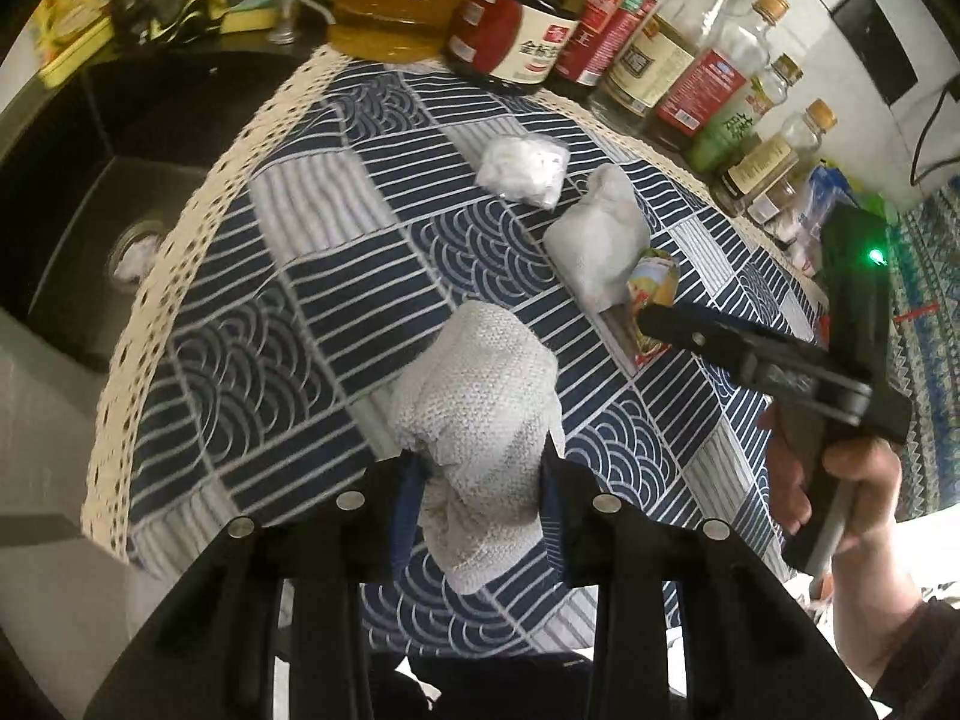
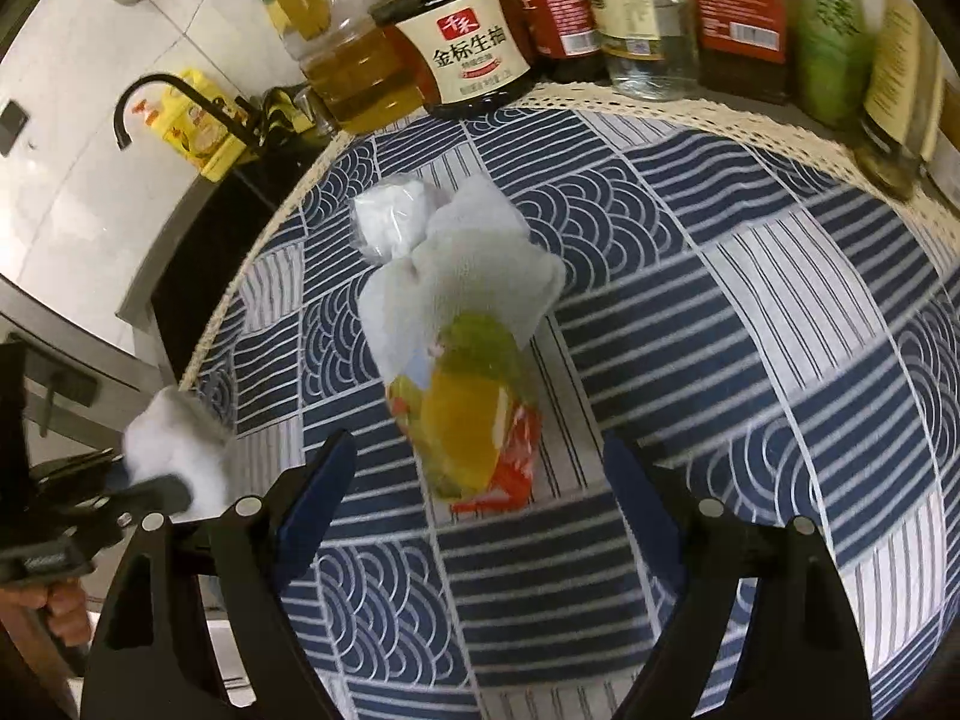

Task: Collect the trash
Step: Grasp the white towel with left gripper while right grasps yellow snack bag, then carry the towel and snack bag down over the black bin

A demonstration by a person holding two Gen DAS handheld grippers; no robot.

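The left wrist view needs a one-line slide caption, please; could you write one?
Left claw shut on a crumpled paper towel above the patterned cloth, right claw open near a colourful wrapper.

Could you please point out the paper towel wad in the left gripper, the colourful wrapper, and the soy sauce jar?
Paper towel wad (image 1: 480, 420): left wrist view, its bulging middle.
Colourful wrapper (image 2: 474, 420): right wrist view, its yellow centre.
Soy sauce jar (image 2: 468, 48): right wrist view, its label.

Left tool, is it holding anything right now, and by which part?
Yes. The left tool is shut on a crumpled paper towel, pinching its lower end; the bulk sticks out beyond the fingers.
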